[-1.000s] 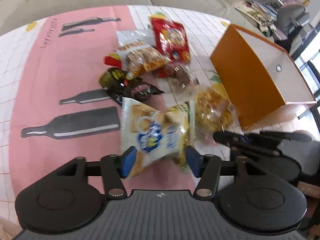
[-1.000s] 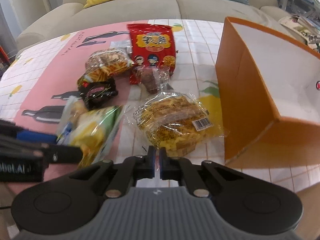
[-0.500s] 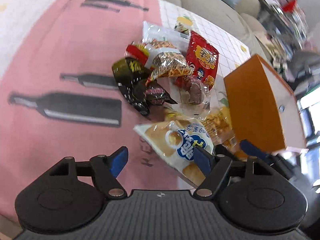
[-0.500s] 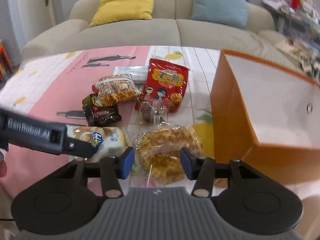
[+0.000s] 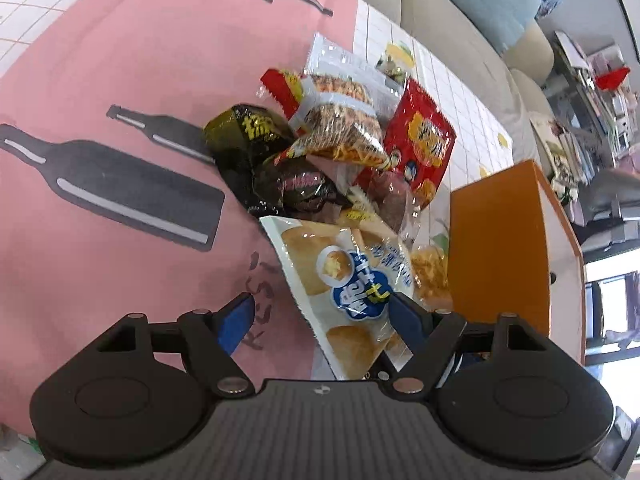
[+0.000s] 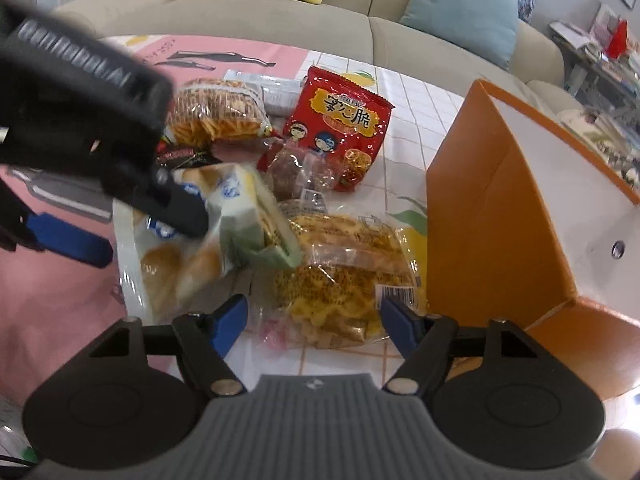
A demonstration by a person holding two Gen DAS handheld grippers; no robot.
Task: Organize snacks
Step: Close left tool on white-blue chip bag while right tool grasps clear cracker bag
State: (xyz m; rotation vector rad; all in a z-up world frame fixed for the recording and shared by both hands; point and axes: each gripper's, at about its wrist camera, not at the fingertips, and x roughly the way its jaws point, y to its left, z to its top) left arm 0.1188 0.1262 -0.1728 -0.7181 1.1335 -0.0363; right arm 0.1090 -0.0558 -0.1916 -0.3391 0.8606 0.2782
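Note:
My left gripper [image 5: 322, 314] is open, its jaws wide apart. A white bread bag with a blue logo [image 5: 352, 280] lies on the table between and just ahead of its fingers, touching the right finger [image 5: 404, 316]. My right gripper [image 6: 314, 316] is open too, its jaws astride a clear bag of yellow noodle snack [image 6: 344, 276]. The left gripper [image 6: 96, 120] shows large in the right wrist view, over the bread bag [image 6: 188, 240]. An orange box [image 6: 520, 208], open and white inside, stands right of the snacks; it also shows in the left wrist view [image 5: 500, 248].
A snack pile lies beyond: a red packet [image 6: 340, 120], a clear bag of sticks [image 6: 220, 116], dark wrapped packets [image 5: 264, 156], a brown cake bag [image 6: 296, 168]. A pink-and-white tablecloth [image 5: 100, 80] covers the table. A sofa [image 6: 280, 12] runs behind.
My left gripper has let go of the bread bag, which now lies on the table, and swung its view left. My right gripper has opened from shut and moved in over the yellow noodle bag.

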